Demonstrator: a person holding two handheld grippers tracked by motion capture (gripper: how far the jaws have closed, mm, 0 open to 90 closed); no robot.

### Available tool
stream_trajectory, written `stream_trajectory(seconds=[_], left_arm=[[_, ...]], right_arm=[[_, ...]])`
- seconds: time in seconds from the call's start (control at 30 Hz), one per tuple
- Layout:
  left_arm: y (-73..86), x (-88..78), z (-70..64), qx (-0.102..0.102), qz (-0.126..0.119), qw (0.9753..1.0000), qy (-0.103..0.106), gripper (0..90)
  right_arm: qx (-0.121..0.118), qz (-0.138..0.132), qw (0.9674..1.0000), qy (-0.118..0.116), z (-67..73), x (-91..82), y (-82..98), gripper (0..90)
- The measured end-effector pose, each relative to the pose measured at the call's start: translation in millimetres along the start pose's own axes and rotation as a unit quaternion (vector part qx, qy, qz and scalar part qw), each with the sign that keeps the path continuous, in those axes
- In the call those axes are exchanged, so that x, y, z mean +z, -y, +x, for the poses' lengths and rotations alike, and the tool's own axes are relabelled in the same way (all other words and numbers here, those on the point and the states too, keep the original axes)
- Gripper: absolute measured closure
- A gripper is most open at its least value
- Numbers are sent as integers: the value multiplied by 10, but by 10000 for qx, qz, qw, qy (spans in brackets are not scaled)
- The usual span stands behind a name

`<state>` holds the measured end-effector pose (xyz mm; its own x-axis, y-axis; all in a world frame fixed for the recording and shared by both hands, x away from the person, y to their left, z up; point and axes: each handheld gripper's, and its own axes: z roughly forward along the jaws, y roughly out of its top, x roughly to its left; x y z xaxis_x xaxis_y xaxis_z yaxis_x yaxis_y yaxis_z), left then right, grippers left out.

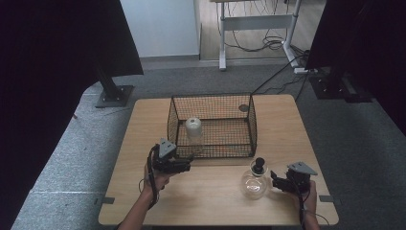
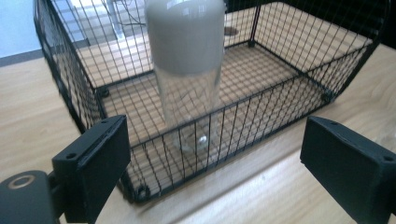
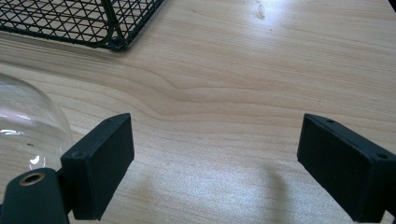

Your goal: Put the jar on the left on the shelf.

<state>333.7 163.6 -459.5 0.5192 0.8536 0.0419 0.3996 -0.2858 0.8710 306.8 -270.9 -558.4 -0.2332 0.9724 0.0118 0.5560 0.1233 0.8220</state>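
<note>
A black wire basket (image 1: 249,125) stands on the wooden table. Inside it, at the left, a clear glass bottle with a grey top (image 1: 193,129) stands upright, seen close through the mesh as the bottle (image 2: 187,70) in the left gripper view. My left gripper (image 1: 188,165) is open just outside the basket's near-left corner, with nothing between its jaws. A round clear flask with a black stopper (image 1: 254,182) sits on the table at the right. My right gripper (image 1: 275,179) is open beside the flask; the flask's glass (image 3: 28,126) shows left of its left jaw.
The basket's near wall (image 2: 243,126) runs right in front of my left jaws. A dark round spot (image 1: 243,108) lies on the table behind the basket. Bare tabletop (image 3: 243,93) stretches ahead of my right gripper. Black stands and curtains flank the table.
</note>
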Motion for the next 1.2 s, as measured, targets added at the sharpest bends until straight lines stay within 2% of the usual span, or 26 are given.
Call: stream_trajectory(seconds=[0.13,0.17,0.2,0.33,0.37,0.53,0.73,0.83,1.2], left_arm=[[169,-44,6,41,139,9999,13,79],[169,-44,6,41,139,9999,13,79],[238,-52,9,32,190,9998,-1,79],[354,-57,11,69,310,9995,-66,77],[454,-60,21,26,399,9992,-79,77],[651,-52,56,-125,600,9981,-68,78],[795,-36,105,-253,683,9972,-143,78],[848,-5,115,-191,786,9964,-239,77],[932,51,156,-305,903,9951,-271,77]], right_arm=[[-2,2,10000,1,1,-1,1,106],[-2,2,10000,1,1,-1,1,106],[-2,0,10000,5,2,-2,1,106],[6,-3,10000,10,1,-3,3,106],[3,-4,10000,16,2,-3,3,105],[-9,6,10000,26,7,-2,2,105],[-25,12,10000,40,11,-1,2,106],[-52,29,10000,39,13,2,1,106],[-87,42,9999,39,20,5,0,106]])
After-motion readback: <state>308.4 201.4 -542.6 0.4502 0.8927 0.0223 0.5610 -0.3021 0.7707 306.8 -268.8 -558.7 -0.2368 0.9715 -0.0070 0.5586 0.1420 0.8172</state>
